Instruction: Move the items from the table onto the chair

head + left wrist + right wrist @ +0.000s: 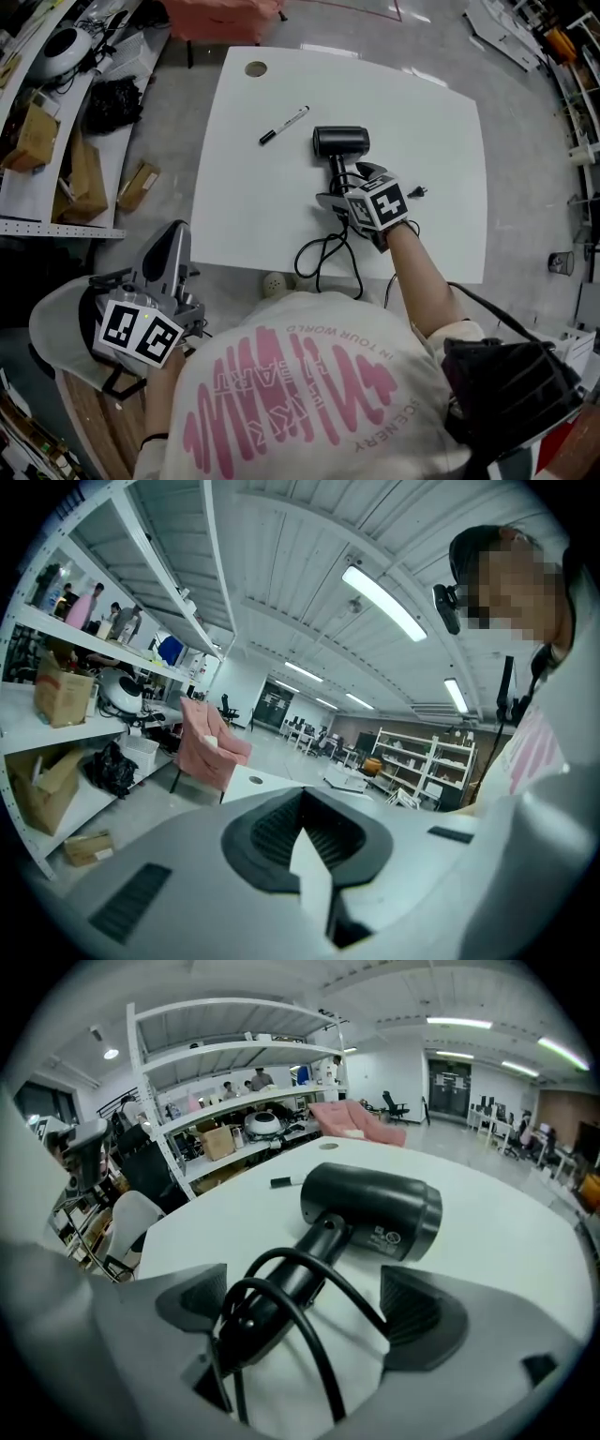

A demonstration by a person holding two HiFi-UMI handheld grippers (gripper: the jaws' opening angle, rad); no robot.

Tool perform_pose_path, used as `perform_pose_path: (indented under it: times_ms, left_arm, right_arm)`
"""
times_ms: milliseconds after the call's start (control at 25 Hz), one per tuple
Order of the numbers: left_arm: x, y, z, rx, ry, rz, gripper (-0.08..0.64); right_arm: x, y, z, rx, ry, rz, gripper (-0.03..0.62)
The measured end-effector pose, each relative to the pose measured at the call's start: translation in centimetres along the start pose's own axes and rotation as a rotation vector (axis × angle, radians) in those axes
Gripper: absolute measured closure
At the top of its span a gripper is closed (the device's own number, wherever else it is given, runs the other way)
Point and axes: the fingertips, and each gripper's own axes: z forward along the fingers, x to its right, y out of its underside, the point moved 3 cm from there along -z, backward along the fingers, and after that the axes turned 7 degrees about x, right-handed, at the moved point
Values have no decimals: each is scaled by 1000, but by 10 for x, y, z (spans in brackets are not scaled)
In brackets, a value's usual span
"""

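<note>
A black hair dryer (339, 142) lies on the white table (253, 206), its cord (323, 253) looping off the near edge. My right gripper (344, 186) is open, one jaw on each side of the dryer's handle (281, 1288), which sits closer to the left pad (192, 1302). The cord (309, 1335) arches between the jaws. A black-capped marker pen (283, 125) lies beyond the dryer and shows small in the right gripper view (286, 1181). My left gripper (172, 246) hangs off the table's left, above a white chair (52, 323), shut and holding nothing (302, 832).
The table has a round cable hole (256, 67) at its far left. A pink armchair (220, 14) stands behind the table. Shelves with cardboard boxes (37, 131) run along the left. A small pale ball (273, 283) lies on the floor under the near edge.
</note>
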Motion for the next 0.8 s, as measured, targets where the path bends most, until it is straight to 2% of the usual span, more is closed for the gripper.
perform_pose_path:
  times_ms: [120,240,320,440,480,520,800]
  left_arm:
    - [-3,3,-3,4,-26,-4,550]
    - [-5,6,-6,5,-43,-10,551]
    - [-5,8,-8,2,-47,-12,551]
    - [-3,12,-11,-2,-57,-20,551]
    - [-3,14,-12,-4,-60,-24,551]
    - [-2,15,-12,-6,-62,-27,551]
    - [-2,17,-15,-2,-76,-29,551]
  right_arm:
    - [4,6,5,-63,0,44,74]
    - [1,11,10,-130,10,70,118]
    - [0,13,9,-148,31,74,165]
    - [3,14,6,-167,58,88,287]
    - [4,13,5,-169,54,108,331]
    - [5,13,3,-163,47,134,342]
    - [10,-2,-10,-35,-56,372,374]
